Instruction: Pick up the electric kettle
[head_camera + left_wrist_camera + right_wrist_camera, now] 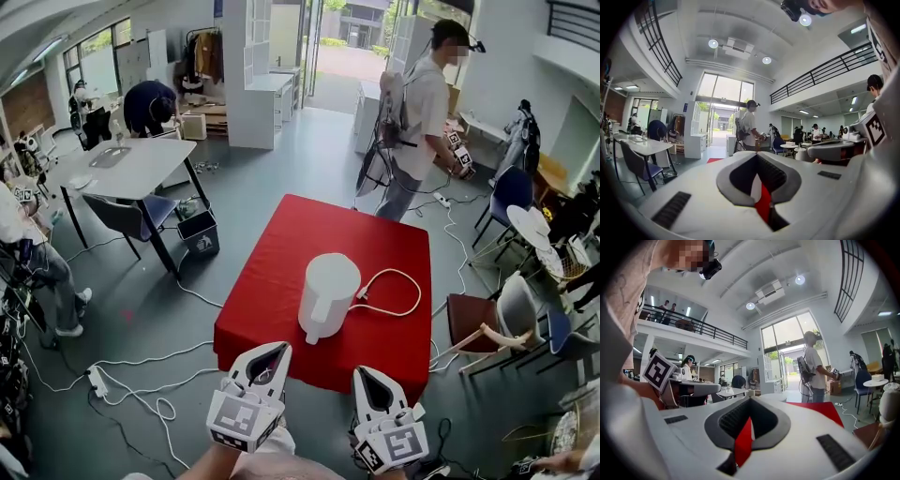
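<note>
Left tongs (271,350) and right tongs (367,374) closed, empty; kettle (328,292) handle indistinct on red table (281,253).

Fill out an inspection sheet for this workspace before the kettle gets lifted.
Surface: table under a red cloth, bare apart from the kettle and its cord.
Job's things: white electric kettle upright near the middle, untouched.
Clutter: nothing seen on the table.
Grippers: left gripper and right gripper both shut and empty, at the table's near edge, short of the kettle.
Cables: the kettle's white cord loops on the cloth to its right; floor cables and a power strip lie at left.
Surroundings: a standing person beyond the table, chairs at right, a white desk at left.
</note>
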